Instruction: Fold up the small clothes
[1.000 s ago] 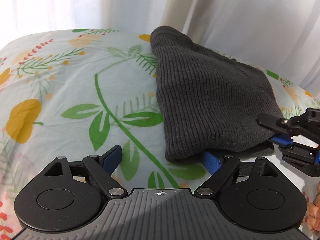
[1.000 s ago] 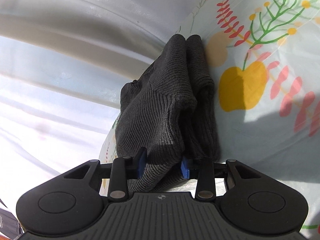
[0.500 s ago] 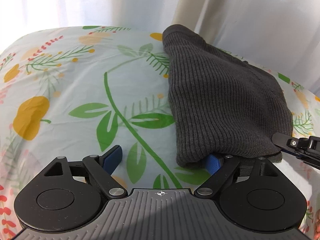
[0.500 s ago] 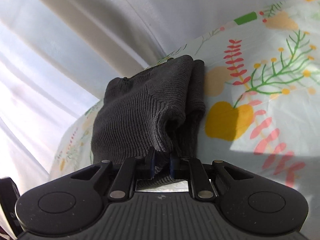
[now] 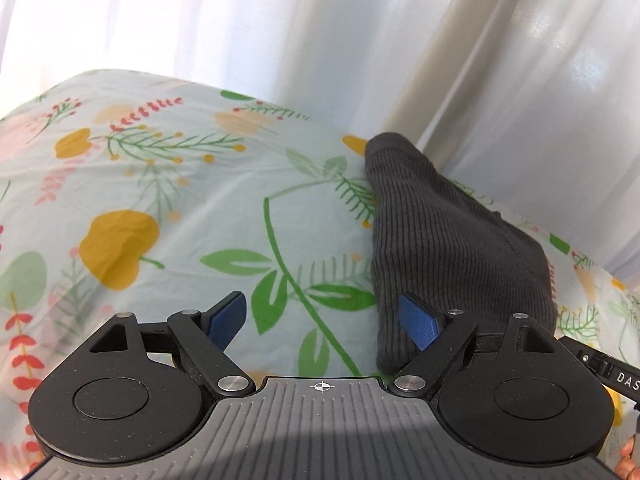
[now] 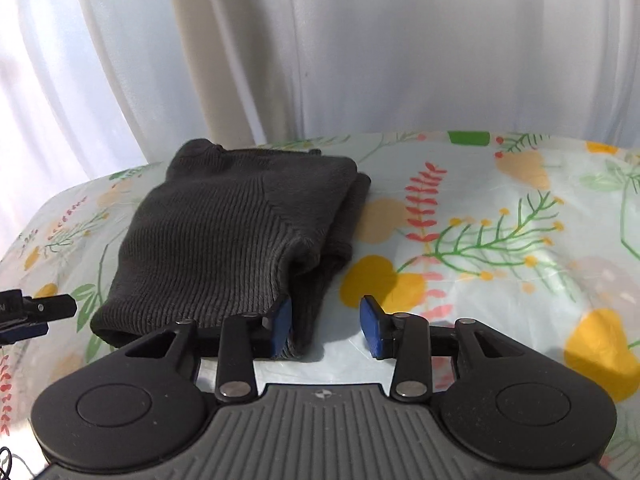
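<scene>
Strong daylight comes through the white curtain point(image 5: 280, 20) beyond the jaws and blows it out to glare at the upper left in both views. The floral cloth point(image 6: 500, 240) is bright, with soft shadow just ahead of the jaws. Fisheye bending curves the edges; corners darken.

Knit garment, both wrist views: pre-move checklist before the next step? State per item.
1. Right gripper released: ok, jaws apart, nothing clamped between them; left pad sits against the garment's near edge.
2. Left gripper released: ok, jaws wide open over bare cloth; right pad touches the garment's edge.
3. Dark knit garment folded: ok, lying as a layered bundle.
4. Fold neat: not ok, lower layers stick out on the right side of the bundle.
5. Garment fully on the floral tablecloth: ok, though its far end lies near the back edge.
6. Fold complete underneath: cannot tell, lower layers hidden.
</scene>
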